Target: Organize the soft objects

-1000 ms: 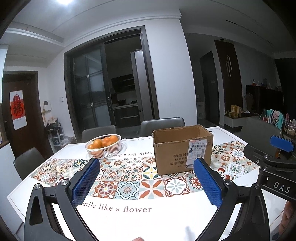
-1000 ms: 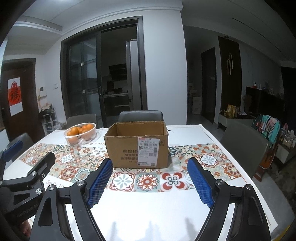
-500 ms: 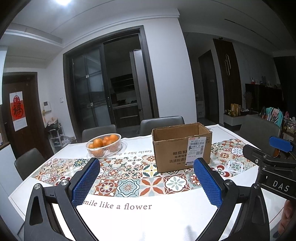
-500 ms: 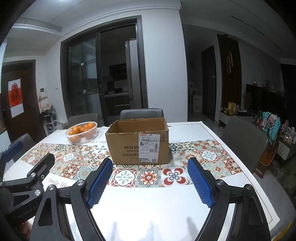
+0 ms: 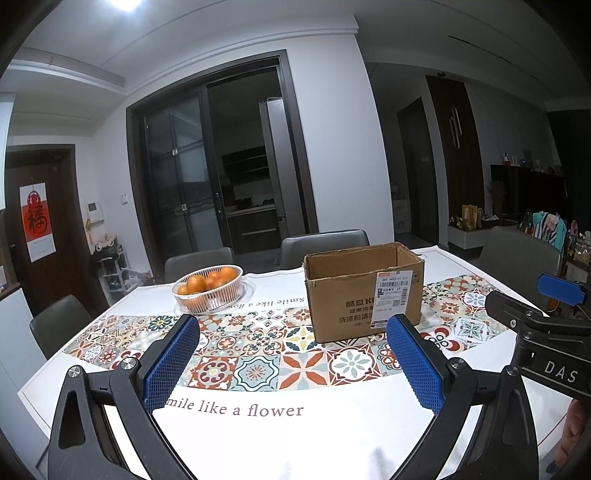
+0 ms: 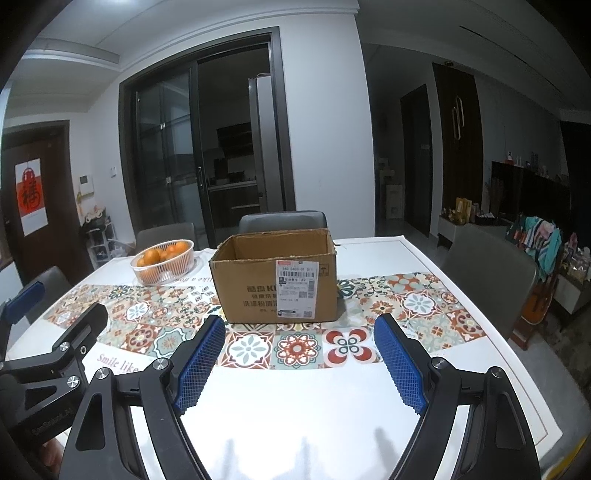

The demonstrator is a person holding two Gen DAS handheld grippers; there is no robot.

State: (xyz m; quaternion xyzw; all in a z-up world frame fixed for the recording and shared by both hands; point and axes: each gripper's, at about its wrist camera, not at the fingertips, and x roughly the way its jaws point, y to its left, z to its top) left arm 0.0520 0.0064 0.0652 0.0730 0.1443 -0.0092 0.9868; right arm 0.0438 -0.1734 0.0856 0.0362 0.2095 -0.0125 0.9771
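I hold my left hand-held gripper (image 5: 291, 334) over the near edge of the desk (image 5: 295, 435), its blue pads spread wide apart with nothing between them. My right hand-held gripper (image 6: 299, 330) stands the same way, pads well apart and clamped on nothing. The open box (image 6: 275, 280) sits ahead on the patterned runner (image 6: 295, 347), beyond both sets of fingertips and touched by neither; from the left it lies ahead and to the right, from the right almost straight ahead. I see no soft objects. A basket of oranges (image 5: 208, 286) stands left of the box.

Dim room, ceiling light (image 5: 123, 4) glaring, sharp focus, fisheye-bent dark edges.
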